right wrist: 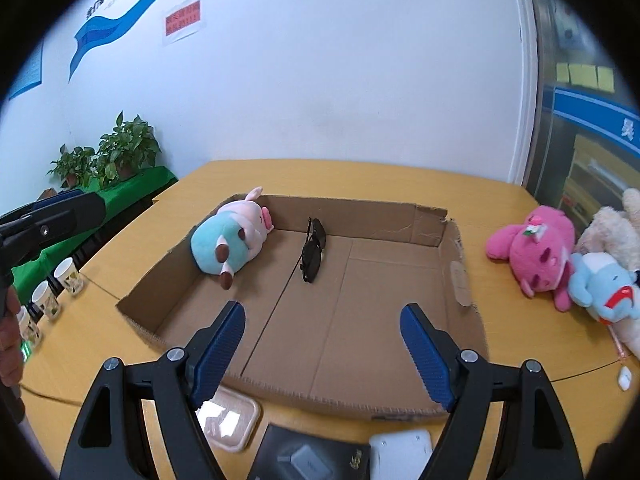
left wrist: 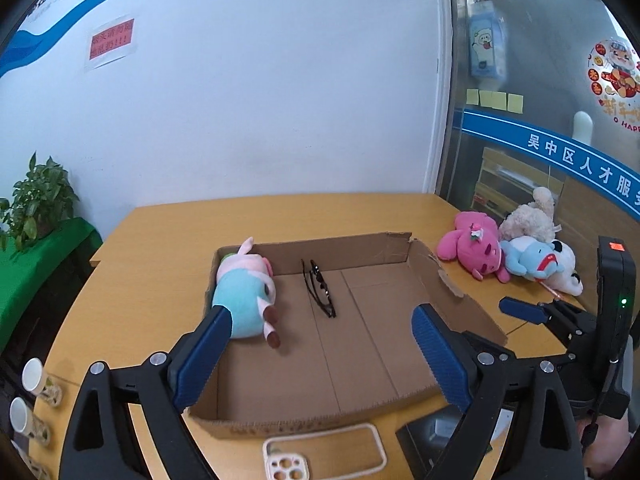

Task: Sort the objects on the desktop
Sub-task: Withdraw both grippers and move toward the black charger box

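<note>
A shallow cardboard box [left wrist: 448, 276] [right wrist: 460, 248] sits mid-table. Inside lie a pink and teal plush pig [left wrist: 246, 292] [right wrist: 232, 240] at the left and black sunglasses [left wrist: 320, 288] [right wrist: 313, 252] in the middle. My left gripper [left wrist: 320, 324] is open and empty over the box's near part. My right gripper [right wrist: 322, 320] is open and empty above the box's near edge; it also shows in the left wrist view [left wrist: 532, 310]. A pink plush [left wrist: 472, 248] [right wrist: 536, 256], a blue plush [left wrist: 536, 260] [right wrist: 604, 284] and a cream plush [left wrist: 528, 216] lie on the table to the right.
A clear phone case [left wrist: 324, 456] [right wrist: 230, 420], a black box [left wrist: 436, 436] [right wrist: 308, 460] and a white device [right wrist: 400, 452] lie at the near edge. Paper cups [left wrist: 34, 376] [right wrist: 68, 276] stand at the left. Potted plants [right wrist: 120, 152] sit on a green-covered side table.
</note>
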